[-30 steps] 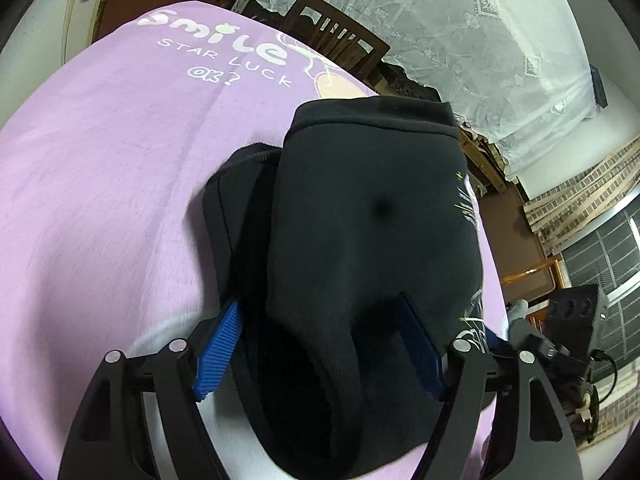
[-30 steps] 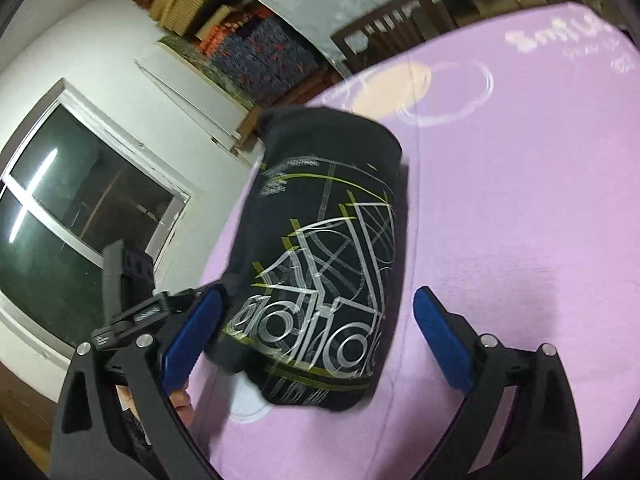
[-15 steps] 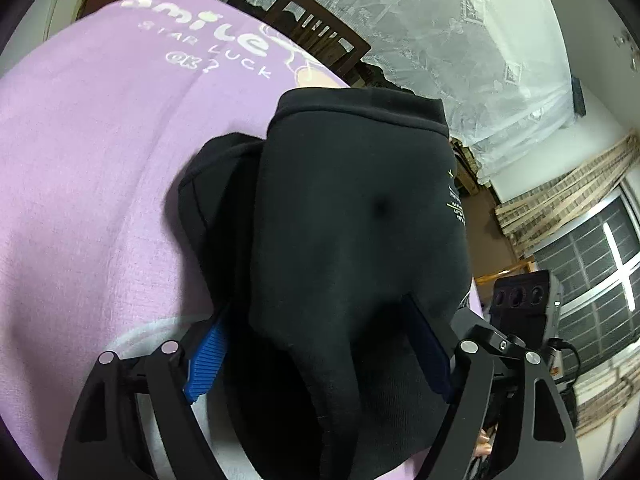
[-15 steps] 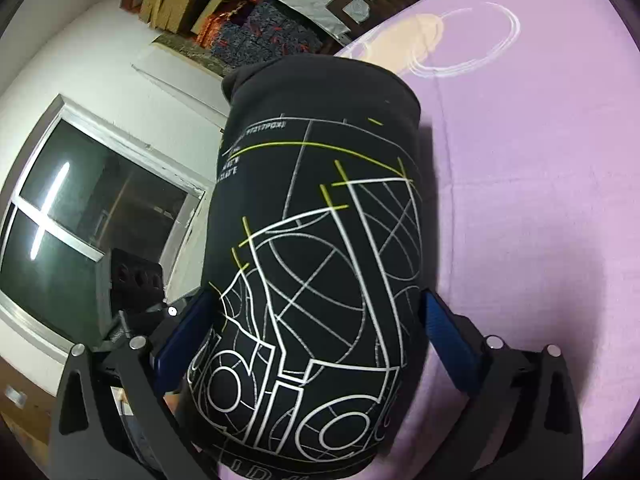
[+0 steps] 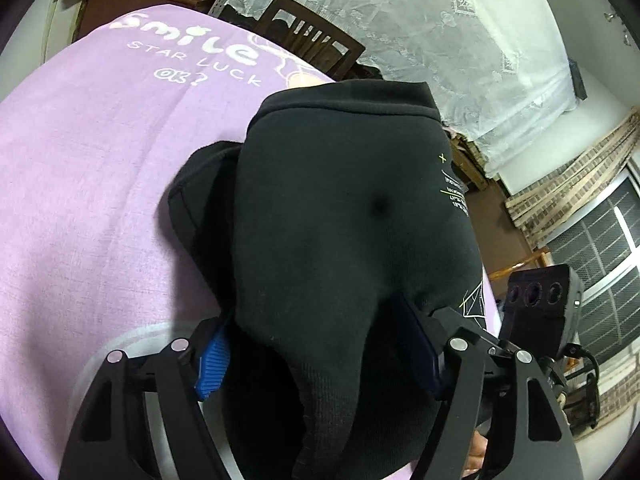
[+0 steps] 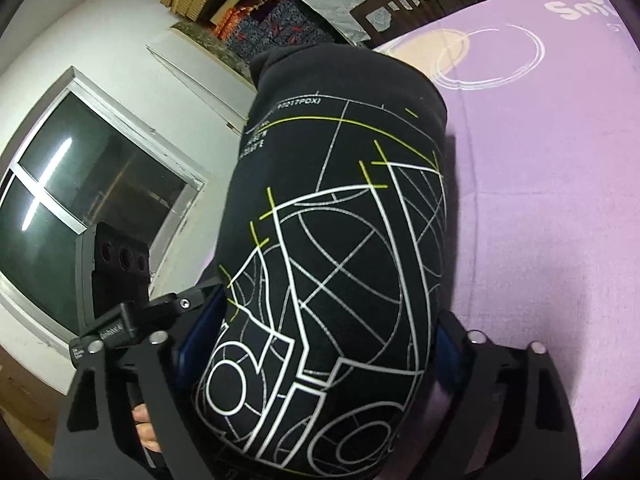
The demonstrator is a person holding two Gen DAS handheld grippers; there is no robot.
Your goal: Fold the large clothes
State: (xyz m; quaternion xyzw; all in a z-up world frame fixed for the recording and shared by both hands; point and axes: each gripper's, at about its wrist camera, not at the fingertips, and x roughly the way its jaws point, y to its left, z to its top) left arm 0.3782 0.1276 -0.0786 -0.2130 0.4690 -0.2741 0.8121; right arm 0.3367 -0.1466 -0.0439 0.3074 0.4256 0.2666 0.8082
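**Black garment: grip on the folded bundle**

Black garment (image 5: pixel 352 240) lies folded on the purple sheet (image 5: pixel 100 200). The left gripper (image 5: pixel 320 356) and right gripper (image 6: pixel 316 344) straddle its near end, jaws wide and just closing; pad contact cannot be confirmed. Both should close evenly before lifting. Since the earlier frame the right gripper has advanced over the print.

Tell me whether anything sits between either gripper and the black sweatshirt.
Nothing visible does. The black sweatshirt already fills the gap of the left gripper and of the right gripper, whose jaws have just been closing on it, over the purple sheet.
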